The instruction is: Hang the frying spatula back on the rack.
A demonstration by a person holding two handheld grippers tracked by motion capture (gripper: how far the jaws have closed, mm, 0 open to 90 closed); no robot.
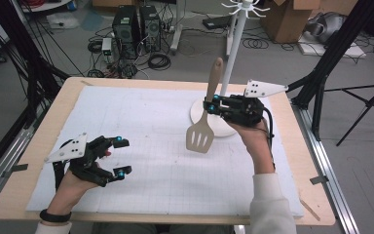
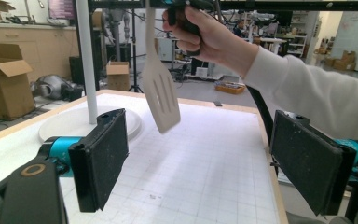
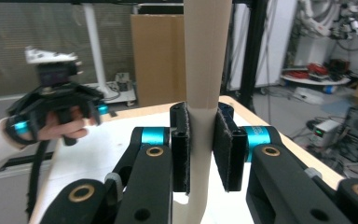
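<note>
A beige slotted spatula [image 1: 200,136] hangs blade down above the white gridded mat [image 1: 151,165], right of centre. My right gripper [image 1: 209,106] is shut on its handle, and in the right gripper view the handle [image 3: 205,70] stands upright, pinched between both pads. Just behind it is a white hook stand [image 1: 233,48] on a round base [image 1: 226,129]. At the mat's near left, my left gripper [image 1: 121,157] is open and holds nothing. In the left gripper view its jaws stand wide apart, and the spatula [image 2: 163,100] hangs beyond them under the other hand.
The mat lies on a wooden table [image 1: 39,141]. Black frame posts [image 1: 321,63] rise at the right and left edges. On the floor beyond the far edge are computer towers [image 1: 136,29], cables and cardboard boxes.
</note>
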